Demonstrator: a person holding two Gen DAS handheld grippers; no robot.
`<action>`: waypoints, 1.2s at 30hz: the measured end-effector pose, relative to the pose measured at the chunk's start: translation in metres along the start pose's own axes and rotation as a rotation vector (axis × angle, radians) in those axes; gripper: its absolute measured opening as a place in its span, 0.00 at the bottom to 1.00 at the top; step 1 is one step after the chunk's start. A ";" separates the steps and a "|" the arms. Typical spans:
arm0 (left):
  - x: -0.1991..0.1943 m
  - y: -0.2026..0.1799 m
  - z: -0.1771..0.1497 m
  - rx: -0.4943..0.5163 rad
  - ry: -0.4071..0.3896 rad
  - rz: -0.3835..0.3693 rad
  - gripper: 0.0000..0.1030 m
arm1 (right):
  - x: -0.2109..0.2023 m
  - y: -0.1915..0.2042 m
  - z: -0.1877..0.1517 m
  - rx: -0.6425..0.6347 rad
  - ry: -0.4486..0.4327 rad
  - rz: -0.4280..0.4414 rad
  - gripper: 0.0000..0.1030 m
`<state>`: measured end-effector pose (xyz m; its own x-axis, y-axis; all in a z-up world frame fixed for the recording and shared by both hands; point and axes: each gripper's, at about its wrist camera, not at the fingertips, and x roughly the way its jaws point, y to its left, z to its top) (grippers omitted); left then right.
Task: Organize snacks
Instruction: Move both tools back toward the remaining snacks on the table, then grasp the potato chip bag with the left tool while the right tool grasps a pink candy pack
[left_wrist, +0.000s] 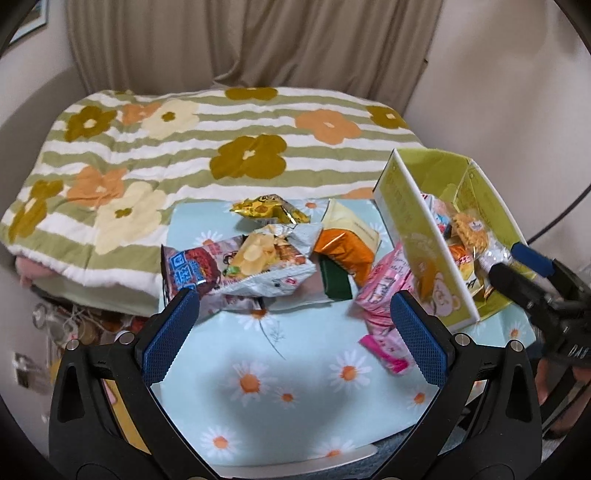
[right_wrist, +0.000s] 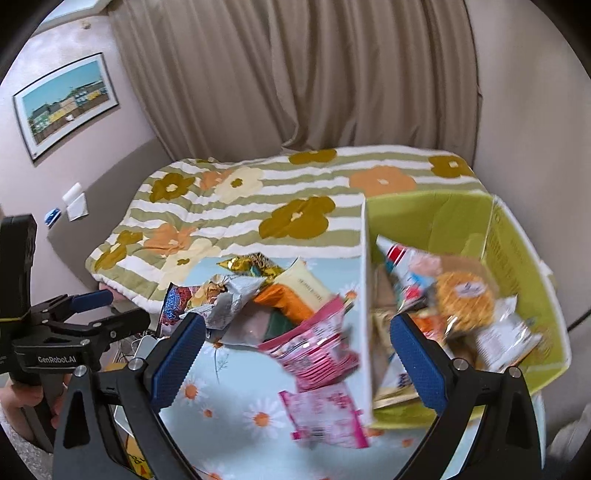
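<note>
A pile of snack packets lies on the daisy-print table: a silver chips bag (left_wrist: 258, 262) (right_wrist: 229, 302), a gold packet (left_wrist: 267, 208), an orange packet (left_wrist: 343, 251) and pink packets (left_wrist: 384, 295) (right_wrist: 317, 354). A yellow-green box (left_wrist: 424, 236) (right_wrist: 517, 258) at the right holds several snacks, with a yellow round-cookie pack (right_wrist: 463, 295) on top. My left gripper (left_wrist: 293, 328) is open and empty, just in front of the pile. My right gripper (right_wrist: 295, 354) is open and empty above the box's near left wall; it shows in the left wrist view (left_wrist: 517, 266) at the box's right side.
The table's daisy cloth (left_wrist: 280, 387) (right_wrist: 229, 406) lies in front of the pile. A flower-striped quilt (left_wrist: 184, 147) covers the bed behind the table. Curtains (right_wrist: 295, 74) hang at the back. Clutter sits on the floor at the left (left_wrist: 81, 325).
</note>
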<state>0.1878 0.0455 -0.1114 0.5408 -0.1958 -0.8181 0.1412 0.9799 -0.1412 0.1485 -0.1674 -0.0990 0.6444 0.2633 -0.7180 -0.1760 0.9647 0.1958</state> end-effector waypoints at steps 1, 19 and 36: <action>0.005 0.004 0.002 0.012 0.009 -0.013 1.00 | 0.005 0.006 -0.003 0.009 0.007 -0.016 0.97; 0.130 0.028 0.024 0.187 0.195 -0.157 0.99 | 0.108 0.032 -0.071 0.191 0.043 -0.320 0.97; 0.177 0.032 0.022 0.250 0.214 -0.129 0.75 | 0.151 0.024 -0.072 0.234 0.009 -0.455 0.97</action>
<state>0.3058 0.0419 -0.2485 0.3229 -0.2786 -0.9045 0.4102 0.9025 -0.1316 0.1883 -0.1042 -0.2504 0.6107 -0.1824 -0.7705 0.2926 0.9562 0.0056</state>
